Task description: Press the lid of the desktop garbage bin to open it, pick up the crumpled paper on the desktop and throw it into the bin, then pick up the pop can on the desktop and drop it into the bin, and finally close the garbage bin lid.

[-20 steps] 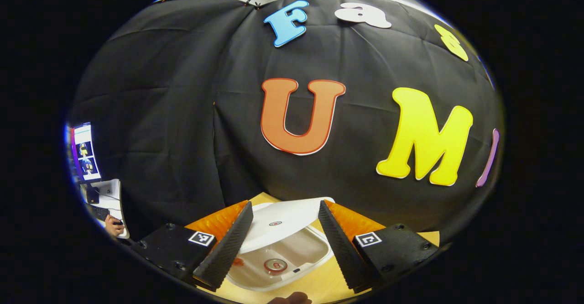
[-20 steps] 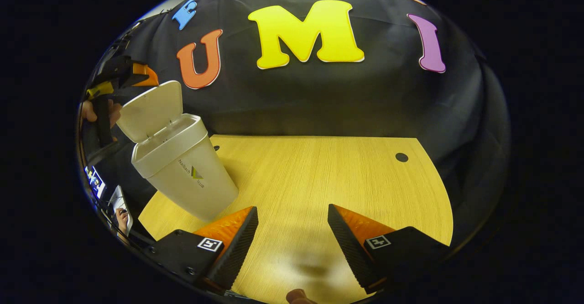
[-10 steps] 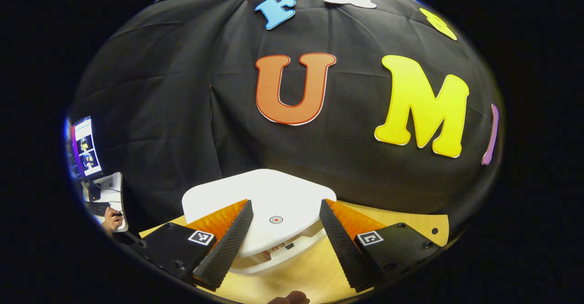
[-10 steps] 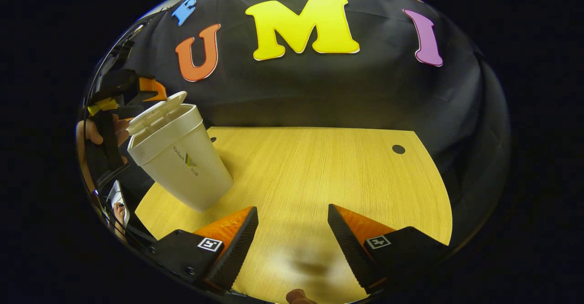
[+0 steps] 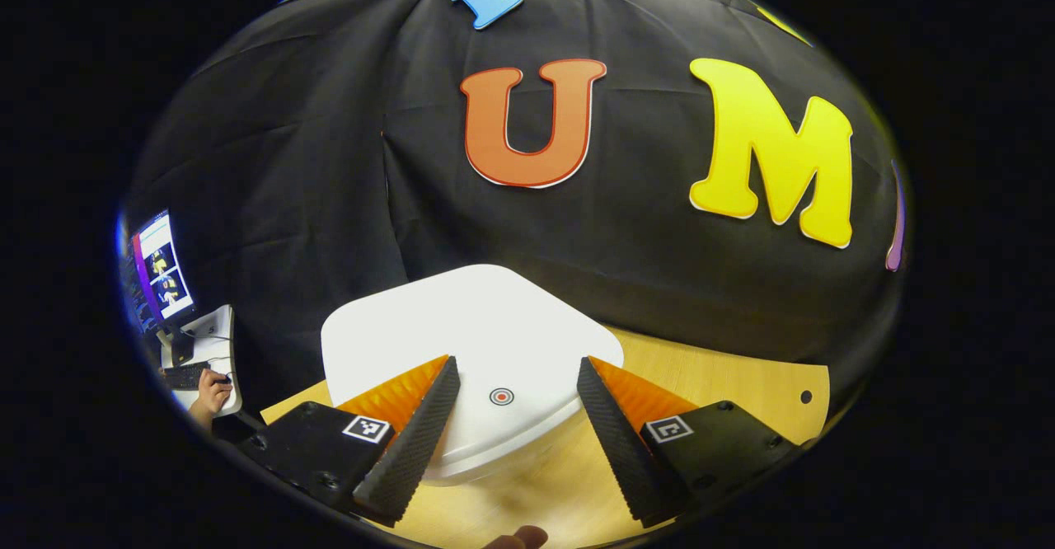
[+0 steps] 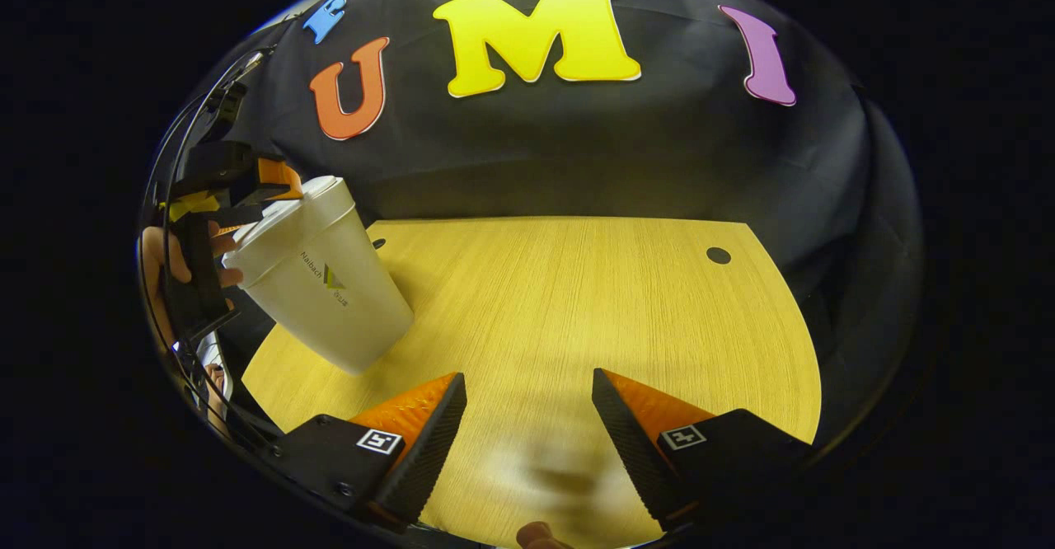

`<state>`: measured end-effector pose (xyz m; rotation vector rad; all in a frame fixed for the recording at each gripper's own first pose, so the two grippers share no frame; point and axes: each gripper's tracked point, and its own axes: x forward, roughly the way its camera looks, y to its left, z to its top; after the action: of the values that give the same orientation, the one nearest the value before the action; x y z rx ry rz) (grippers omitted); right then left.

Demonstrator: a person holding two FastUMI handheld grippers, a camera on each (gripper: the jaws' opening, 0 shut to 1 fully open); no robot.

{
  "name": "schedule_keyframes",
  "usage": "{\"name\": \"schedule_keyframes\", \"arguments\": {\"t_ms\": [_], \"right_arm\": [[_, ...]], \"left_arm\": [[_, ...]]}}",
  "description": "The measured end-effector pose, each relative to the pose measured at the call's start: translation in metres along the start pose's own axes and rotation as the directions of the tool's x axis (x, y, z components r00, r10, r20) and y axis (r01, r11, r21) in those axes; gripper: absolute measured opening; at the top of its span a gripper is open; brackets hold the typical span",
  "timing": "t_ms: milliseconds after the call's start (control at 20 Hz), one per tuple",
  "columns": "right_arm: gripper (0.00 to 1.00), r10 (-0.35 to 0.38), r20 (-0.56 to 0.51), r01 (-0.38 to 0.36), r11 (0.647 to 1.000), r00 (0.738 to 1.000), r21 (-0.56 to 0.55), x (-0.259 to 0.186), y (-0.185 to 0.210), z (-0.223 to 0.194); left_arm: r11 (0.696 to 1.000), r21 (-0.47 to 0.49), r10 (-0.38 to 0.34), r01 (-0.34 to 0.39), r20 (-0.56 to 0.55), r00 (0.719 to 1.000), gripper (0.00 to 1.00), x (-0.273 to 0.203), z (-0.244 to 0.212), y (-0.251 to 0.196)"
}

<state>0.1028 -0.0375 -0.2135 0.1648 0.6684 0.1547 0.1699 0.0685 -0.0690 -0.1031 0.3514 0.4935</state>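
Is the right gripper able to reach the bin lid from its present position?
Probably yes. The right gripper is open over bare table, and nothing lies between it and the lid, though the left gripper is already at that lid.

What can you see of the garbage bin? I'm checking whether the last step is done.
The garbage bin is a white, plastic-looking tub that tapers toward its base, with a small logo on its side. It stands upright on the wooden desktop near its left edge. Its flat, rounded lid bears a small red ring mark and looks shut, flush on the rim. The left gripper hovers open just over the lid; contact cannot be told.
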Motion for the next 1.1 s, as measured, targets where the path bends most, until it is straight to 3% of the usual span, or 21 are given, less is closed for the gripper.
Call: {"name": "schedule_keyframes", "arguments": {"t_ms": [50,100,150,300,550,650,850,1100], "right_arm": [[0.98,0.004,0.0,-0.004,1.0,1.0,0.013,0.001,0.0,-0.001],[0.94,0.007,0.003,-0.008,1.0,1.0,0.024,0.002,0.0,-0.001],[0.98,0.012,0.006,-0.012,1.0,1.0,0.029,0.004,0.001,-0.001],[0.94,0.017,0.007,-0.018,0.999,1.0,0.041,0.004,0.002,-0.003],[0.98,0.007,0.024,-0.008,0.999,1.0,0.035,-0.004,-0.004,0.0],[0.98,-0.011,0.039,0.009,0.999,0.999,0.049,-0.007,-0.01,0.005],[0.98,-0.05,0.078,0.044,0.996,0.996,0.074,-0.021,-0.016,0.014],[0.98,-0.09,0.128,0.079,0.993,0.988,0.09,-0.05,-0.015,0.019]], "left_arm": [[1.0,0.022,0.006,-0.005,-0.018,1.0,0.96,0.0,-0.005,-0.002],[0.999,0.035,0.013,-0.012,-0.027,1.0,0.97,0.001,-0.009,-0.002],[0.999,0.044,0.017,-0.016,-0.007,1.0,0.97,0.004,-0.007,-0.002],[0.996,0.082,0.014,-0.017,0.041,0.999,0.98,0.002,-0.002,-0.003],[0.998,0.058,-0.035,0.032,0.048,0.998,0.98,-0.015,0.01,0.001],[0.994,0.09,-0.07,0.06,0.107,0.992,0.98,-0.03,0.03,0.002],[0.972,0.152,-0.209,0.18,0.21,0.955,0.97,-0.079,0.055,-0.003],[0.934,0.211,-0.327,0.289,0.173,0.929,0.97,-0.133,0.012,0.005]]}}
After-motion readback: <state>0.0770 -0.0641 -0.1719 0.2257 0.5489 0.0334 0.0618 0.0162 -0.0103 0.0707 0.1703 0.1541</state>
